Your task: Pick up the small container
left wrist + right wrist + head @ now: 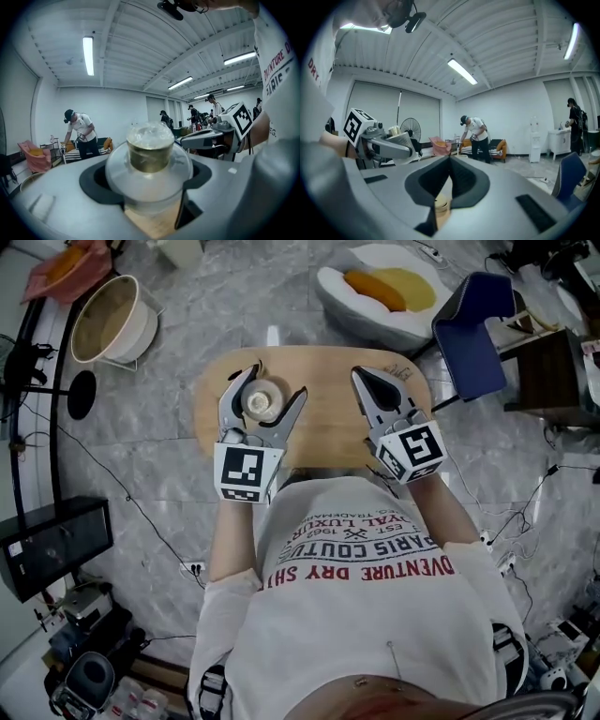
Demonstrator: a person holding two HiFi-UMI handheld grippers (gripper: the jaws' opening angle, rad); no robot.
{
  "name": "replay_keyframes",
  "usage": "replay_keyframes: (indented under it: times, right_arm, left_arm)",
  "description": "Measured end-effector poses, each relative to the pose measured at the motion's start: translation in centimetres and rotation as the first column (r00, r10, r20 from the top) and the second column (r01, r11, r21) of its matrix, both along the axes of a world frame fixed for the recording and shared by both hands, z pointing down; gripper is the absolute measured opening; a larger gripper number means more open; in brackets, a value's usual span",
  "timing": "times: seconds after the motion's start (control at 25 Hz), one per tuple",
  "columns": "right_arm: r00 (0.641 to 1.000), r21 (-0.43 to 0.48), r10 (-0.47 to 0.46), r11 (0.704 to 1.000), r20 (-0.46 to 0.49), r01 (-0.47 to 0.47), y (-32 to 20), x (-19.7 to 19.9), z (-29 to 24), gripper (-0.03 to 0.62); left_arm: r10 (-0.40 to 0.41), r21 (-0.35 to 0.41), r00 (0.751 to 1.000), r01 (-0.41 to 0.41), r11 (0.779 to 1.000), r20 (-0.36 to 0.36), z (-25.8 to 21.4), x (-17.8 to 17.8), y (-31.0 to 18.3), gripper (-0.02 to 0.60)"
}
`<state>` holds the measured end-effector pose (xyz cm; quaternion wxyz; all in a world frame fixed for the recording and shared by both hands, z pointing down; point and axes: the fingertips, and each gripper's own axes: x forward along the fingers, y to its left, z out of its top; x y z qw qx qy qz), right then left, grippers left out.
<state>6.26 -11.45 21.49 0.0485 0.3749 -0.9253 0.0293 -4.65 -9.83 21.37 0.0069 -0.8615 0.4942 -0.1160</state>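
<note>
The small container [262, 402] is a clear plastic cup with a flanged lid and a yellowish fill. My left gripper [273, 385] is shut on it, one jaw on either side, and holds it above the oval wooden table [328, 423]. In the left gripper view the container [150, 152] fills the middle, upright between the grey jaws. My right gripper [363, 377] hovers to the right of it over the table, shut, nothing in it. In the right gripper view its black pads [461, 180] meet, and the left gripper [384, 143] with the container [395, 131] shows at left.
A blue chair [467, 334] and a white cushion seat with orange pillows [380, 287] stand beyond the table. A round cream basket [111, 320] sits far left, a black box [54, 545] near left. Cables cross the floor. People stand in the room's background [79, 133].
</note>
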Motion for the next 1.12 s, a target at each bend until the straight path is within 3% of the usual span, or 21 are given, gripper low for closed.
replay_keyframes:
  times: [0.28, 1.12]
  right_arm:
    - [1.000, 0.064, -0.011, 0.998, -0.012, 0.012, 0.6, 0.3, -1.5, 0.006]
    - [1.000, 0.048, 0.002, 0.999, -0.021, -0.001, 0.9, 0.9, -1.2, 0.006]
  left_arm:
    - [0.015, 0.024, 1.000, -0.015, 1.000, 0.011, -1.7, 0.5, 0.5, 0.344]
    - [0.037, -0.002, 0.999, -0.037, 0.999, 0.019, -1.0, 1.6, 0.6, 0.344]
